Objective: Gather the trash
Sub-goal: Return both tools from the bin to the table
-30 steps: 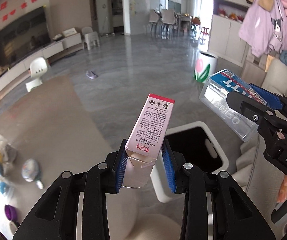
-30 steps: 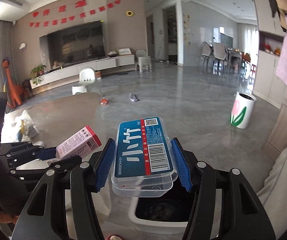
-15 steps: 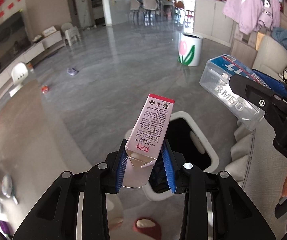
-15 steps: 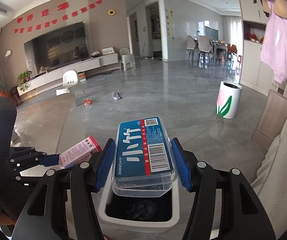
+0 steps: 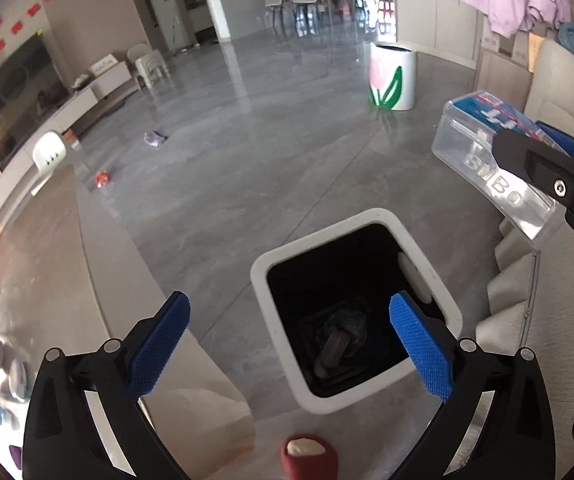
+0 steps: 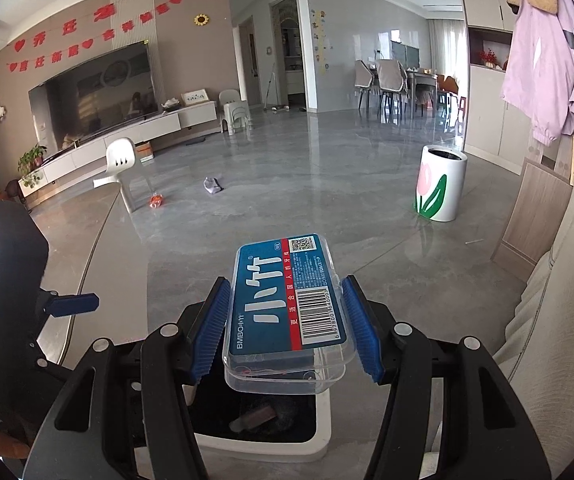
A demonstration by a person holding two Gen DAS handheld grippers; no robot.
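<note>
Left tongs (image 5: 289, 344): jaws opening, spread wide, nothing between them, poised over the white bin (image 5: 275, 280). A pinkish carton (image 5: 335, 346) is dimly made out inside. Right tongs (image 6: 285, 322): clamped on the clear box (image 6: 285, 308), long axis pointing away, bin directly beneath, its far rim hidden.

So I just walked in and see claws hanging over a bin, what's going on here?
A person is clearing trash with a claw in each hand. The left claw is opening with nothing between its pads, above the white bin, and a small carton lies at the bottom. The right claw grips a clear plastic box with a blue label over the same bin, not yet dropped.
</note>
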